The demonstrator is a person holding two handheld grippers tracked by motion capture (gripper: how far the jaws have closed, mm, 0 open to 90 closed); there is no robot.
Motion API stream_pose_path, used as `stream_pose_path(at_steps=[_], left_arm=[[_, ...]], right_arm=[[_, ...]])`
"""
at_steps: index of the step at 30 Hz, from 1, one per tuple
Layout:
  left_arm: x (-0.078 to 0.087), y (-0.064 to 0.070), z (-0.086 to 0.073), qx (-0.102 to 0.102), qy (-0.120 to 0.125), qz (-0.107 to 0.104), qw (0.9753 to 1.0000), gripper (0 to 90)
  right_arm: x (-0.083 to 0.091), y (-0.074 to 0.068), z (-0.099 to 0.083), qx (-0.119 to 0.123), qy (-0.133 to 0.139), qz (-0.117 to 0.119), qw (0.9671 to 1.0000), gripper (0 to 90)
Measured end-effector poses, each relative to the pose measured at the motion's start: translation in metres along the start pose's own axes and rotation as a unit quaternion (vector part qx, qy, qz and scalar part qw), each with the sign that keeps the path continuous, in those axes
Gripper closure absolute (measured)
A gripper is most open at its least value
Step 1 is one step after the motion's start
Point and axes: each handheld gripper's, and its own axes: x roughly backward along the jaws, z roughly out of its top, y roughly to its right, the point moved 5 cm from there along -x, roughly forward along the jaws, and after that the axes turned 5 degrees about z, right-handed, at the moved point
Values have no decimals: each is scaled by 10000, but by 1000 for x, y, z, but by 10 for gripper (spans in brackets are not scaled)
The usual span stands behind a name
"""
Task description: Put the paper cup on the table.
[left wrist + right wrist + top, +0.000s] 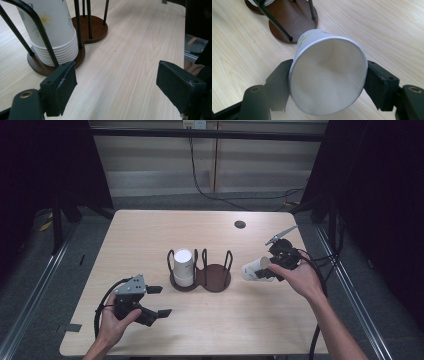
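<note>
A single paper cup (254, 269) was held on its side above the wooden table (150, 232), to the right of the cup holder (202, 276). The right gripper (267, 268) was clamped on it near the rim, one black jaw on each side, and in the right gripper view the open mouth of the cup (327, 75) faced the camera. Its closed bottom pointed toward the holder's free ring, whose brown base (292, 21) was bare.

The holder stood near the middle of the table, with two round bases and thin black wire loops. In its left ring stood a stack of paper cups (183, 266), upside down, with a flower print (46, 18) on the side.

The left gripper (156, 301) was near the front left of the table, in the person's left hand (114, 322). Its jaws were wide apart and held nothing; its opening pointed toward the holder.

A small dark disc (240, 224) lay on the far side of the table.
</note>
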Motion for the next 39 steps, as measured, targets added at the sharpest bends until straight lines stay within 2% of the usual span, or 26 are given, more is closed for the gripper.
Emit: stream_pose_path(at_steps=[1, 4, 6, 9, 10, 11, 17, 20, 27, 29, 33, 39], left_arm=[[0, 0, 0, -23, -21, -5, 10000, 165], [0, 0, 0, 3, -4, -8, 10000, 165], [1, -1, 0, 10, 14, -3, 10000, 165], [1, -1, 0, 17, 47, -27, 10000, 165], [0, 0, 1, 38, 50, -17, 10000, 165], [0, 0, 0, 31, 31, -24, 10000, 165], [-1, 0, 0, 3, 29, -51, 10000, 165], [-1, 0, 0, -7, 26, -45, 10000, 165], [-1, -1, 0, -13, 0, -34, 10000, 165], [-1, -1, 0, -17, 8, -28, 10000, 165], [-1, -1, 0, -8, 6, -22, 10000, 165], [-2, -2, 0, 32, 23, -11, 10000, 165]], right_arm=[[-3, 2, 1, 12, -116, -54, 9999, 280], [-5, 3, 3, 66, -245, -129, 9996, 279], [-7, 3, 5, 125, -307, -226, 9992, 278], [-7, 4, 8, 105, -342, -237, 9991, 277], [-7, 6, 10, 107, -461, -307, 9984, 276], [-7, 6, 10, 107, -461, -307, 9984, 276], [-12, 16, 11, -90, -806, -404, 9959, 272], [-15, 18, 10, -116, -869, -405, 9953, 272], [-28, 25, 7, -211, -1282, -432, 9906, 266], [-31, 26, 7, -162, -1338, -446, 9899, 263], [-34, 30, 5, -272, -1415, -451, 9885, 255], [-38, 33, 6, -343, -1414, -424, 9885, 239]])
